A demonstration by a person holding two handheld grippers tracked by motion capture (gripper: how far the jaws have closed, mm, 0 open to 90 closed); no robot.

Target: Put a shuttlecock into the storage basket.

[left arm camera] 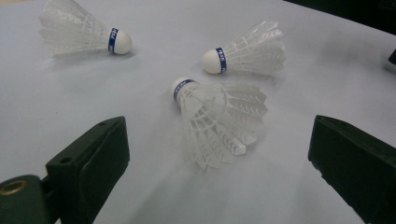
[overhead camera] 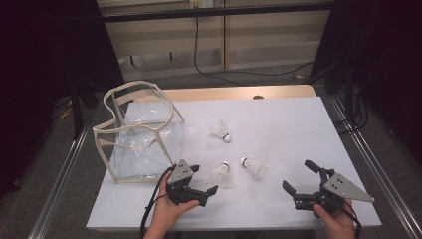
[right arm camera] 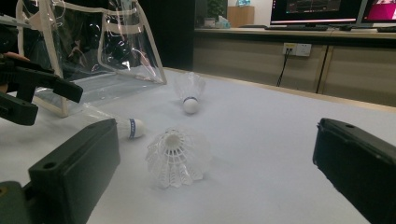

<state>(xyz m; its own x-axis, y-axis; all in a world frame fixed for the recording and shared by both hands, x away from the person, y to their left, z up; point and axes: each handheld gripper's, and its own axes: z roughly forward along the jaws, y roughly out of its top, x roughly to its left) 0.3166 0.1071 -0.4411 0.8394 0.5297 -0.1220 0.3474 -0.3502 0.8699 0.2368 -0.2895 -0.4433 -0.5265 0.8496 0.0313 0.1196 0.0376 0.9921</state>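
Three shuttlecocks: nearest shuttlecock [left arm camera: 217,122], middle shuttlecock [left arm camera: 247,51] and far shuttlecock [left arm camera: 81,33], all white, feather skirts translucent white with a ribbed lattice pattern. Each white cork cap ringed by a blue band bearing small white lettering, too small to read. Desk [overhead camera: 293,124] pale grey-white, light wood edge at the far side. Bag [overhead camera: 142,132] clear plastic, cream-beige trim. Left gripper [overhead camera: 205,180] and right gripper [overhead camera: 299,175] black; grey plate atop each.
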